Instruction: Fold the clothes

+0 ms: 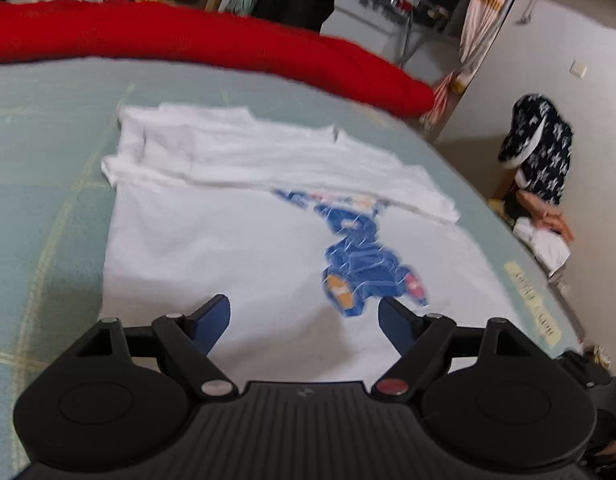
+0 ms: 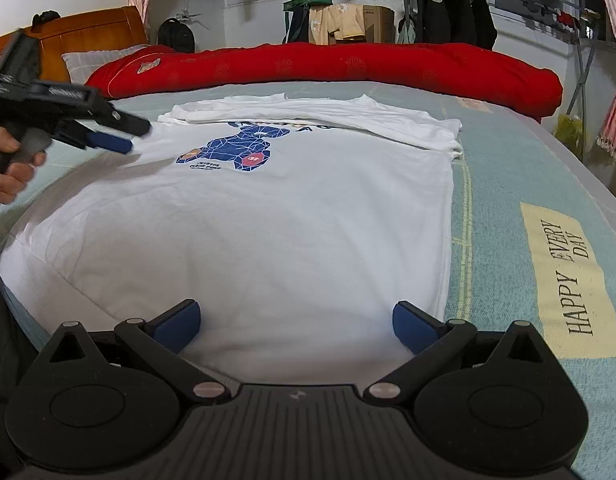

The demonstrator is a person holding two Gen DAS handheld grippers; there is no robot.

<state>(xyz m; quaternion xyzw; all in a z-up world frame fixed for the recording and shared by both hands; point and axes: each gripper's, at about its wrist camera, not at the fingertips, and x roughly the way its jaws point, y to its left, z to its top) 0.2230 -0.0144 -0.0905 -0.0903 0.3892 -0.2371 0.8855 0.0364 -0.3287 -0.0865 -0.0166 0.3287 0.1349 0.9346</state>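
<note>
A white T-shirt (image 2: pixel 268 216) with a blue printed figure (image 2: pixel 238 152) lies flat on the bed, its far part folded over toward me; it also shows in the left wrist view (image 1: pixel 212 240). My left gripper (image 1: pixel 304 312) is open and empty just above the shirt's left side; it shows in the right wrist view (image 2: pixel 120 136), held by a hand. My right gripper (image 2: pixel 296 316) is open and empty over the shirt's near hem.
The bed has a pale green sheet (image 2: pixel 508 184) with a "HAPPY EVERY DAY" patch (image 2: pixel 568 276). A rolled red quilt (image 2: pixel 348 64) lies along the far side. A clothes rack with dark jackets (image 2: pixel 448 12) stands behind. Piled clothes (image 1: pixel 540 168) lie beside the bed.
</note>
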